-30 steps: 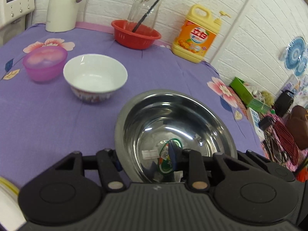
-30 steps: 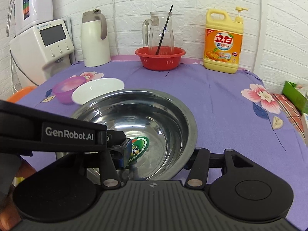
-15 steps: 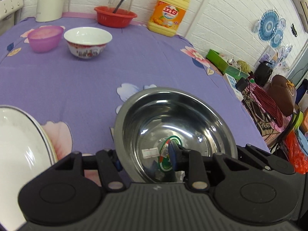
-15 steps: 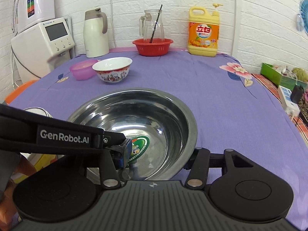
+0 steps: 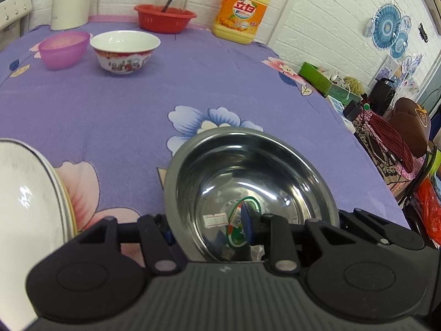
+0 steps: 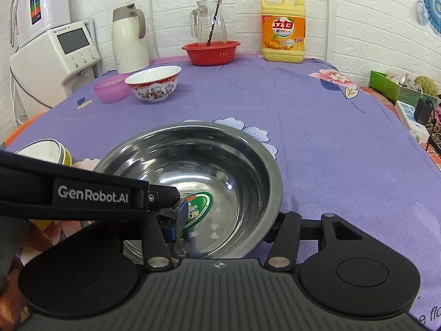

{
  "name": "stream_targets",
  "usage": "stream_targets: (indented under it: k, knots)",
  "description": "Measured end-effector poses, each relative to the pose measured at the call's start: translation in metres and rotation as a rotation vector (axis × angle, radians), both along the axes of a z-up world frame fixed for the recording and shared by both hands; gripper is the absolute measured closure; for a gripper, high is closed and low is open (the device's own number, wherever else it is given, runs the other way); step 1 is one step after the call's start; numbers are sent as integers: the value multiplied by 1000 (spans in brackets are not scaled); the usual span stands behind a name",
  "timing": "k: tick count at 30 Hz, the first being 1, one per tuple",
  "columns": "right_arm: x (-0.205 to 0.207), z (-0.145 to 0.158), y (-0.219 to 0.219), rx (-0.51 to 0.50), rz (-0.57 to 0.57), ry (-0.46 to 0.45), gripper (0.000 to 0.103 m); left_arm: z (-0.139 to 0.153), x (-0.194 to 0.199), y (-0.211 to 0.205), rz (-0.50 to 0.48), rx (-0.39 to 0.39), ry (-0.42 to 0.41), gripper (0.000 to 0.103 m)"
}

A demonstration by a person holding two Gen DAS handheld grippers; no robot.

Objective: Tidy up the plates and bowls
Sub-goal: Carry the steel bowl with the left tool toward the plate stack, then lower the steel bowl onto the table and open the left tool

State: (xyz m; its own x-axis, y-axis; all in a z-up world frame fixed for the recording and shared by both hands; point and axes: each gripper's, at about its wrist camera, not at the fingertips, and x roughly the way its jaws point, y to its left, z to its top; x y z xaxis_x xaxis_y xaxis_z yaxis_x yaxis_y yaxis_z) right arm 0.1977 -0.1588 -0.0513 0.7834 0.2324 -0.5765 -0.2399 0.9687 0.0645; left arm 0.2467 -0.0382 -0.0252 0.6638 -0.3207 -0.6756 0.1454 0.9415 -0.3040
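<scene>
A steel bowl (image 5: 248,176) with a green sticker inside is held at its near rim by both grippers, above the purple floral tablecloth (image 5: 193,82). My left gripper (image 5: 209,231) is shut on its rim, one finger inside and one outside. My right gripper (image 6: 223,226) is shut on the same bowl (image 6: 209,165), and the left gripper's arm crosses that view at the left. A stack of white plates (image 5: 24,193) lies at the near left; it also shows in the right wrist view (image 6: 46,149). A white patterned bowl (image 5: 124,49) and a pink bowl (image 5: 63,47) stand far left.
At the back stand a red basket (image 5: 165,19) with a glass jug, a yellow detergent bottle (image 5: 242,13) and a white kettle (image 6: 129,41). A white appliance (image 6: 55,63) stands at the back left. The table's right edge drops to clutter (image 5: 386,127).
Both grippers have carried the steel bowl back toward the near edge of the table. The far bowls now look farther off, and the plate stack has come into view at the left.
</scene>
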Motion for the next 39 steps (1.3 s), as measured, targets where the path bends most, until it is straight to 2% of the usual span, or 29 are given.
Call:
stream_targets:
  k: [1, 2, 3, 4, 5, 6, 14, 22, 28, 35, 39]
  knots:
    - [0, 0, -1, 4, 0, -2, 13, 0, 0, 0, 2, 1, -4, 74]
    - [1, 0, -3, 9, -4, -2, 8, 0, 0, 0, 7, 5, -5, 69]
    - [1, -1, -4, 7, -10, -3, 0, 0, 1, 0, 22, 11, -7, 58]
    - [1, -1, -4, -2, -22, -3, 0, 0, 1, 1, 51, 24, -8, 48]
    - [2, -2, -5, -15, -39, 0, 0, 0, 1, 3, 57, 7, -10, 32]
    - [2, -4, -6, -21, -50, 4, 0, 0, 2, 4, 50, -22, 0, 30]
    - [-1, -1, -22, 73, -58, 21, 0, 9, 1, 3, 53, -41, -31, 29]
    - [-17, 16, -46, 195, -154, -70, 0, 19, -2, 8, 60, -55, -63, 28]
    - [-17, 20, -55, 247, -165, -68, 0, 27, -3, 12, 62, -63, -79, 28]
    - [-13, 25, -52, 229, -158, -67, 0, 36, -6, 18, 56, -68, -101, 28]
    - [-2, 28, -50, 229, -159, -32, 0, 47, -8, 38, 68, -73, -130, 28]
